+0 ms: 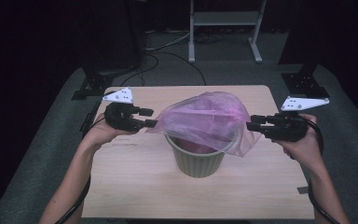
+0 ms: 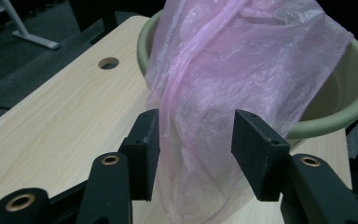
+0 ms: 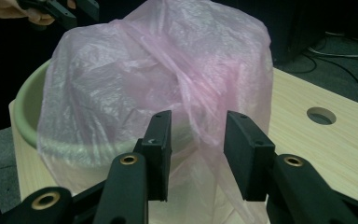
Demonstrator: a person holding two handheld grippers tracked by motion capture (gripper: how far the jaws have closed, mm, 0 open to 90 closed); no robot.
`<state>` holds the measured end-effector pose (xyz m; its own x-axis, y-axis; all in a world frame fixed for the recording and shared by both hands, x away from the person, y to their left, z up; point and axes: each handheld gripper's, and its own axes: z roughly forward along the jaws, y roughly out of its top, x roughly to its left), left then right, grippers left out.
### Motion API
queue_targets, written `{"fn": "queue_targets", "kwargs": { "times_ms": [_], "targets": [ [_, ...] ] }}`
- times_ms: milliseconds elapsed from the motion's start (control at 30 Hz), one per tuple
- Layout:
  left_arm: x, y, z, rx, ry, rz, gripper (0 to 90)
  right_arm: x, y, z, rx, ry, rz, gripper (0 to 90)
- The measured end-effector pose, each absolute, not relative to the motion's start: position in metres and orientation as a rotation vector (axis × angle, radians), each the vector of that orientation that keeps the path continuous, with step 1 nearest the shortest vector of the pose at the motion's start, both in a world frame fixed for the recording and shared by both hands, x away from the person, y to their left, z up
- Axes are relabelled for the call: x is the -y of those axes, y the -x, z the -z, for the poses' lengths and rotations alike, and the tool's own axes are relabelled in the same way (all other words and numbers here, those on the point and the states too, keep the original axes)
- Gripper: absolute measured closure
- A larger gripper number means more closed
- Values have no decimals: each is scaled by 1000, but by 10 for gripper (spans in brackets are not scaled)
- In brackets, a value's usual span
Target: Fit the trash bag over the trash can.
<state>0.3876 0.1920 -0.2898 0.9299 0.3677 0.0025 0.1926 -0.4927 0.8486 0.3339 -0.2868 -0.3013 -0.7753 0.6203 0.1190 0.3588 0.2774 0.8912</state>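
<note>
A pale green waste bin (image 1: 198, 163) stands in the middle of the wooden table (image 1: 135, 186). A thin pink plastic bag (image 1: 205, 116) is draped loosely over its mouth and billows above the rim. My left gripper (image 1: 150, 117) is at the bag's left edge, and the right gripper (image 1: 254, 122) is at its right edge. In the left gripper view the jaws (image 2: 196, 149) stand apart with a hanging fold of the bag (image 2: 242, 60) between them, not pinched, in front of the bin rim (image 2: 349, 112). The right gripper (image 3: 196, 149) is likewise open around a fold of the bag (image 3: 168, 60).
The table has a round cable hole (image 2: 108, 63) near one corner and a second hole (image 3: 321, 115) near another. Black stands (image 1: 93, 84) (image 1: 305, 79) sit on the floor behind both far corners, and a white frame (image 1: 223, 28) with loose cables is farther back.
</note>
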Motion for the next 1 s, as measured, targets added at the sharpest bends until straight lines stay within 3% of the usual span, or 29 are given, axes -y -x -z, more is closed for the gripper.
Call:
{"fn": "queue_targets", "kwargs": {
  "times_ms": [300, 1000],
  "targets": [
    [-191, -379, 288, -340, -2105, -179, 479, 289, -320, 295, -2317, -814, -1546, 600],
    [-183, -365, 312, -283, -2165, -151, 322, 261, -298, 335, -2494, -621, -1379, 423]
  ]
}}
